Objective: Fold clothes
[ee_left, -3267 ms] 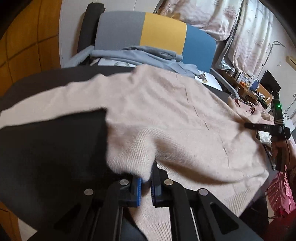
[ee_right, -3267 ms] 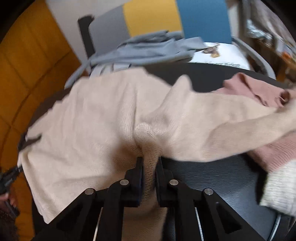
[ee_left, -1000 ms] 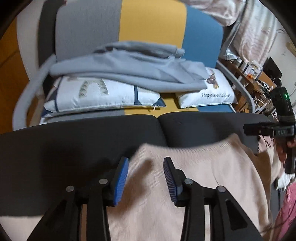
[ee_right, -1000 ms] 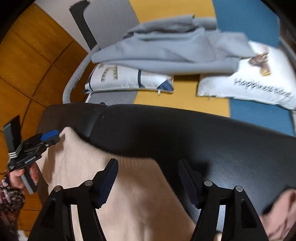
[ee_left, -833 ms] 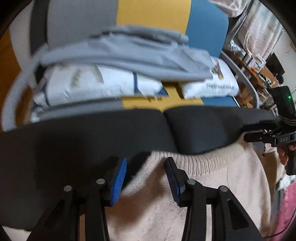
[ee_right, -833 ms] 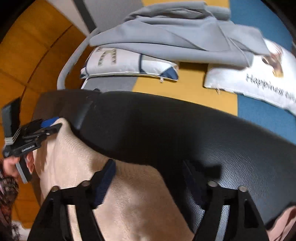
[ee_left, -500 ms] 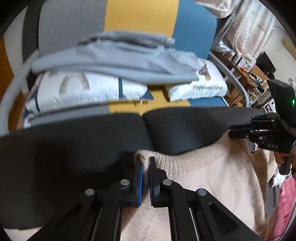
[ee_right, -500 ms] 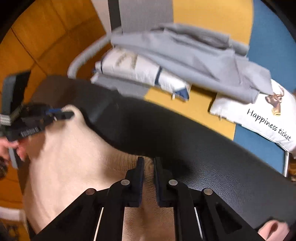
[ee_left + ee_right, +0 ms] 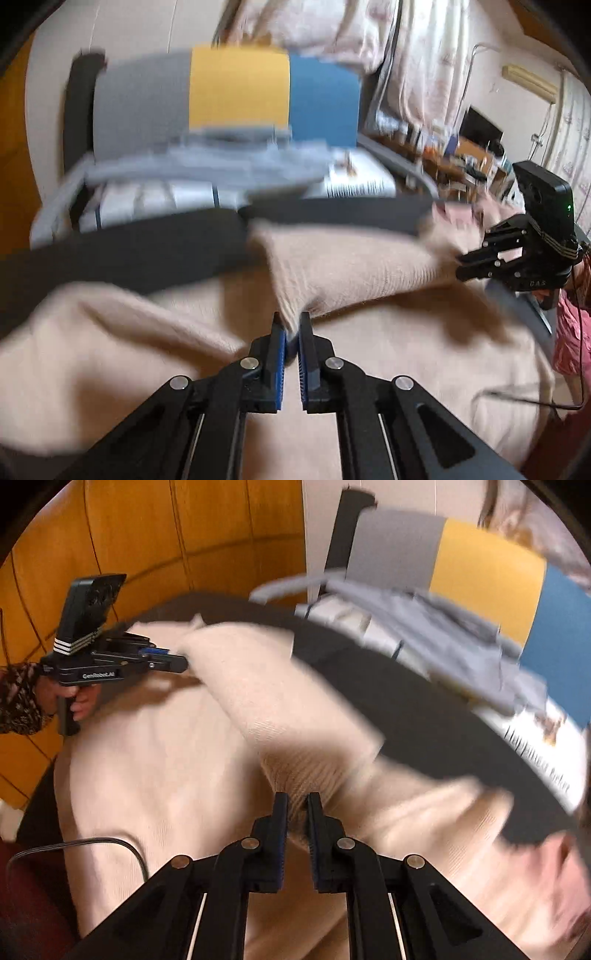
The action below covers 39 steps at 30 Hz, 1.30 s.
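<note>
Lifted off the black table, the beige sweater's far edge hangs clamped in both the left hand-held gripper and the right hand-held gripper.

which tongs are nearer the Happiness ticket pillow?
Right. The right tongs grip the sweater on the pillow's side of the table; the left tongs grip it at the opposite end.

Our right gripper pinches the beige sweater; our left gripper clamps its far-left edge.
</note>
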Each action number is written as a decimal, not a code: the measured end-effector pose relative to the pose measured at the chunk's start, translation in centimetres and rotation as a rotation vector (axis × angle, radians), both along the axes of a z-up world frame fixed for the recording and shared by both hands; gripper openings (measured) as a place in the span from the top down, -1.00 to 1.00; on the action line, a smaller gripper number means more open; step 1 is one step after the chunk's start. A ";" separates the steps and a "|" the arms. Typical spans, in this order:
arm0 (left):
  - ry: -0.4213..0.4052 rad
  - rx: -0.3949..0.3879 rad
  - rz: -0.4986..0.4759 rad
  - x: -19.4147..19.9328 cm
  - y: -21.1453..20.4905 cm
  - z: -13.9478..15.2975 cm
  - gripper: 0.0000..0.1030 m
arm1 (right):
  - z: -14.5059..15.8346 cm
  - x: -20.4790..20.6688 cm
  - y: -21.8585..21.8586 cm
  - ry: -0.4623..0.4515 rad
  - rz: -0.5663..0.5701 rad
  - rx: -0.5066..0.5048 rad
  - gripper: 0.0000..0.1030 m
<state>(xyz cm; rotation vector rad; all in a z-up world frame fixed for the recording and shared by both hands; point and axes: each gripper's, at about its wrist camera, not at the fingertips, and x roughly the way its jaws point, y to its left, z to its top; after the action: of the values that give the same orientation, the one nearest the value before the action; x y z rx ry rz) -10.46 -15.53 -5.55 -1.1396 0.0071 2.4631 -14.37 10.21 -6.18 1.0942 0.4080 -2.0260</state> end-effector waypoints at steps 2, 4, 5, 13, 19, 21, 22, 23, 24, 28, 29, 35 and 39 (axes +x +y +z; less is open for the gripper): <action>-0.063 0.007 0.015 1.1 -0.1 -1.9 0.89 | -2.2 1.1 0.1 -0.073 -0.014 0.020 0.71; -0.054 0.043 0.013 2.2 -0.7 -1.5 0.84 | -2.1 1.7 0.6 -0.088 -0.018 0.012 0.56; -0.053 0.071 0.003 2.5 -1.1 -0.9 0.71 | -1.7 1.8 1.0 -0.107 -0.016 -0.009 0.44; -0.099 0.243 0.078 -1.8 -2.4 1.5 0.52 | 2.7 -3.3 4.3 -0.220 -0.269 -0.315 -0.22; -0.300 0.247 0.177 -6.9 -1.3 -2.2 0.52 | -1.8 -7.9 2.0 -0.390 -0.360 -0.285 -0.06; -0.307 0.313 0.157 -7.0 -1.0 -2.2 0.54 | -2.1 -8.3 1.4 -0.378 -0.344 -0.283 0.75; -0.320 0.358 0.132 -7.0 -0.8 -2.3 0.55 | -2.2 -8.4 1.1 -0.372 -0.335 -0.282 0.79; -0.320 0.363 0.109 -7.3 -0.5 -2.0 0.70 | -1.8 -8.3 0.9 -0.358 -0.329 -0.277 0.79; -0.316 0.354 0.087 -7.6 -0.1 -1.6 0.91 | -1.4 -8.1 0.7 -0.343 -0.323 -0.272 0.81; -0.259 0.300 0.030 -9.4 1.1 1.0 0.90 | 1.6 -9.4 -0.1 -0.244 -0.273 -0.248 0.86; -0.230 0.288 0.035 -10.2 1.1 2.0 0.90 | 2.4 -10.0 -0.1 -0.215 -0.268 -0.240 0.86; -0.020 0.181 0.128 -16.7 0.7 7.6 0.91 | 6.0 -14.8 -1.0 0.043 -0.297 -0.139 0.87; 0.025 0.104 0.192 -21.6 0.7 6.8 0.90 | 4.2 -19.5 -1.2 0.117 -0.383 -0.073 0.87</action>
<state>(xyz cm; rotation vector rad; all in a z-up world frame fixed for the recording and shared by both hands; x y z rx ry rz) -32.04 -14.81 1.29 -1.1113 -0.2310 2.6098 -33.91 9.05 -1.97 1.0740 0.1892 -2.4286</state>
